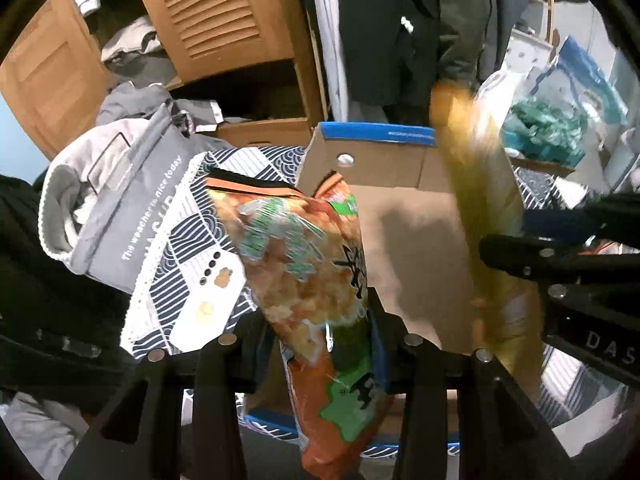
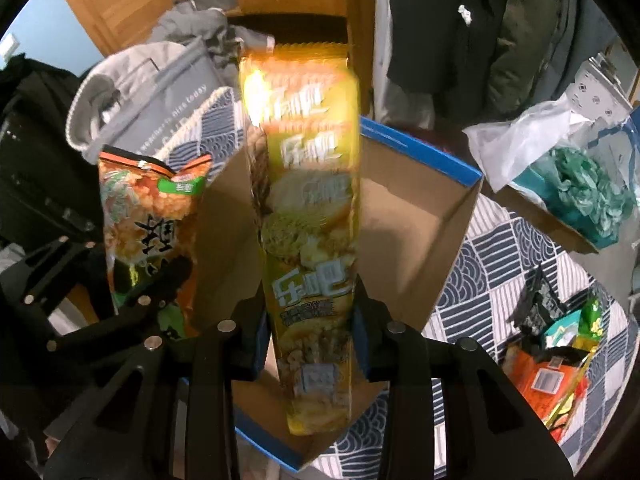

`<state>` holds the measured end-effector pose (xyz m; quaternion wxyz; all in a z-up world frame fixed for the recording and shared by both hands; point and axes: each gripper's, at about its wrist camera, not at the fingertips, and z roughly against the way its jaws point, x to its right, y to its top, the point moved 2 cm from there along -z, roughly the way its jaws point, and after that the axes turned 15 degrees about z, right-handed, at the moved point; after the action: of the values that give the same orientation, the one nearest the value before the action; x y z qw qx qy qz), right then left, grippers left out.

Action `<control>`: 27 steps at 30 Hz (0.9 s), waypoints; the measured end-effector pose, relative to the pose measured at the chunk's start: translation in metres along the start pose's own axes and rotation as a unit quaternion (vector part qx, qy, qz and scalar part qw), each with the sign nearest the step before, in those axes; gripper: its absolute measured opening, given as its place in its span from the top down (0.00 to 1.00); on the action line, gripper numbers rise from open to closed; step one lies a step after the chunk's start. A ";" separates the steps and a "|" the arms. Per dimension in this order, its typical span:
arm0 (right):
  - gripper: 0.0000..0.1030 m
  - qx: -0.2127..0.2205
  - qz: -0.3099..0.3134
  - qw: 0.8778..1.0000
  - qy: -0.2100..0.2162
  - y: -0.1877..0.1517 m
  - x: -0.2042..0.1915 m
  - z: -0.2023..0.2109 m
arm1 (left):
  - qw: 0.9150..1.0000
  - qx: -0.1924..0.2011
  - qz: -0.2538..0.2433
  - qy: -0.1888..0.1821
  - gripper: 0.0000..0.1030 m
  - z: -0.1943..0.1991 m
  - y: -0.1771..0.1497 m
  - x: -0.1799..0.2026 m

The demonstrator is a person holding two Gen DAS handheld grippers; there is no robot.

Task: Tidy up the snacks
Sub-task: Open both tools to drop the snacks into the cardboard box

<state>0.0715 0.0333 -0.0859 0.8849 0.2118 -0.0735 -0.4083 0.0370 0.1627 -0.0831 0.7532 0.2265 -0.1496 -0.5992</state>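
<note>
Left gripper [image 1: 320, 344] clenched on the orange snack bag [image 1: 308, 264]; right gripper [image 2: 310, 344] clenched on the yellow snack bag [image 2: 308, 208]; both bags upright over the open cardboard box [image 2: 420, 216]. Lower each to the box floor before releasing, side by side; more snacks [image 2: 552, 364] wait near right. Patterned bedspread [image 2: 500, 264]; wooden wardrobe [image 1: 216, 20] and hanging coats [image 1: 400, 32] beyond.

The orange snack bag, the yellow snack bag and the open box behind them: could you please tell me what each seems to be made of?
Orange snack bag: glossy printed plastic film, judging by its crinkles and glare.
Yellow snack bag: shiny film, possibly foil-lined, with a bright highlight and a serrated top seal.
Box: matte brown cardboard with a blue-printed rim and folded flaps.
</note>
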 end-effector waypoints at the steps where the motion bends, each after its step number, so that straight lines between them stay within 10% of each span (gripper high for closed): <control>1: 0.62 -0.002 0.005 1.000 -0.009 0.000 -0.001 0.000 | 1.000 0.001 -0.002 0.003 0.53 0.001 0.000 0.000; 12: 0.34 0.010 0.027 0.997 -0.065 -0.003 0.005 0.017 | 1.000 0.019 0.005 -0.001 0.34 0.013 0.005 -0.001; 27: 0.34 0.009 0.008 0.995 -0.100 -0.043 0.041 0.041 | 0.999 0.000 -0.005 -0.041 0.28 0.021 -0.002 0.032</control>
<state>0.0567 -0.0352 -0.0693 0.8742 0.1775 -0.1671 -0.4199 0.0321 0.1280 -0.0678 0.7436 0.2023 -0.1789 -0.6117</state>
